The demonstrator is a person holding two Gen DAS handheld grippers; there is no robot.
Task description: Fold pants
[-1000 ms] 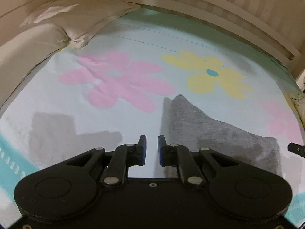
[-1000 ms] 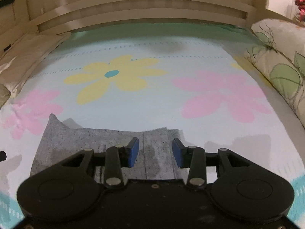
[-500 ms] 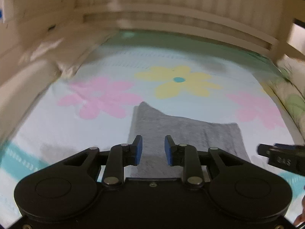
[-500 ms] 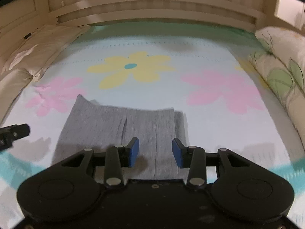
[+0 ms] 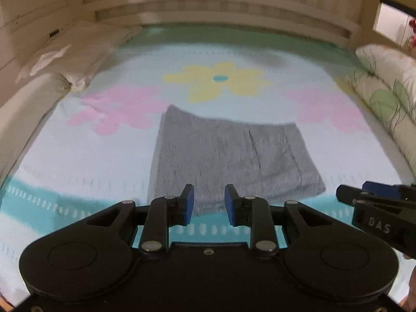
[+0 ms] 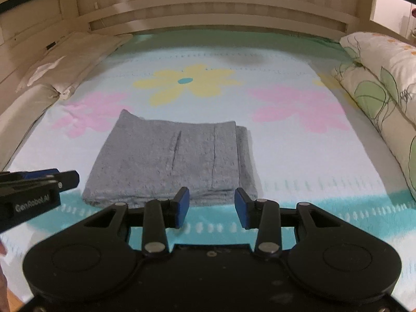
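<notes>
The grey pants point(image 5: 228, 153) lie folded into a flat rectangle on the flowered bed sheet point(image 5: 78, 161); they also show in the right wrist view point(image 6: 169, 158). My left gripper point(image 5: 209, 205) is open and empty, just short of the pants' near edge. My right gripper point(image 6: 212, 208) is open and empty, also just short of the near edge. Each gripper shows at the side of the other's view: the right one point(image 5: 374, 202), the left one point(image 6: 39, 184).
White pillows point(image 6: 65, 59) lie along the left side of the bed and a flowered pillow point(image 6: 384, 78) along the right. A wooden headboard point(image 6: 208, 13) closes the far end.
Both grippers have pulled back and up from the pants, so the whole folded piece is now in view. The left gripper has opened wider and turned right toward the pants.
</notes>
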